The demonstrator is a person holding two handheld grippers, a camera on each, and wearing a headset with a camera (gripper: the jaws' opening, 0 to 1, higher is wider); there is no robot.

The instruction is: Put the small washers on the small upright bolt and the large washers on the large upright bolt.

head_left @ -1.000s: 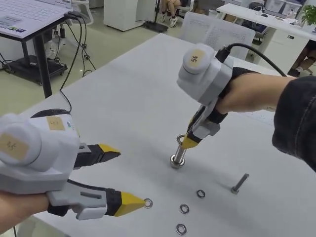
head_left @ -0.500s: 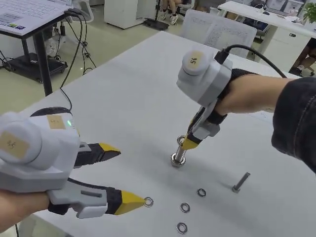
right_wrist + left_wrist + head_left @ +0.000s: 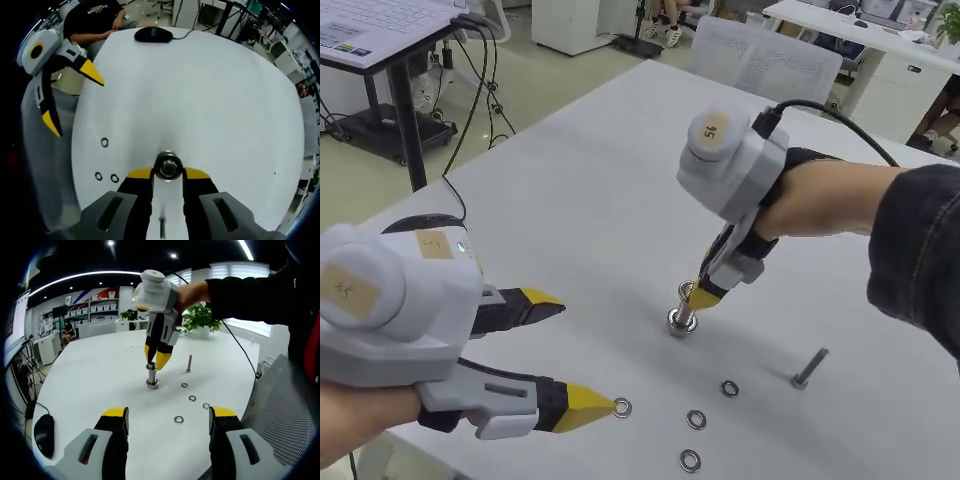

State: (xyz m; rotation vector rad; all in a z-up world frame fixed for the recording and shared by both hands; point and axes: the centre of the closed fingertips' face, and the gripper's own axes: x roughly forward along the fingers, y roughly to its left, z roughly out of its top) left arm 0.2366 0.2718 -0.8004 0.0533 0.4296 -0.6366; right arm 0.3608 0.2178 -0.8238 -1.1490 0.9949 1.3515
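Head view shows the right gripper (image 3: 696,296), jaws pinching a large washer (image 3: 686,289) between them atop the large upright bolt (image 3: 681,320), probably ready for release, while the left gripper (image 3: 586,357) hovers, jaws spread.

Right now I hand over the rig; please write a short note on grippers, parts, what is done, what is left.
Left gripper: open, low, one tip beside a loose washer.
Right gripper: shut on the held washer atop the large bolt.
Three other washers lie on the table; small bolt stands bare.
Done: none clearly seated. Left: release this one, then sort four.
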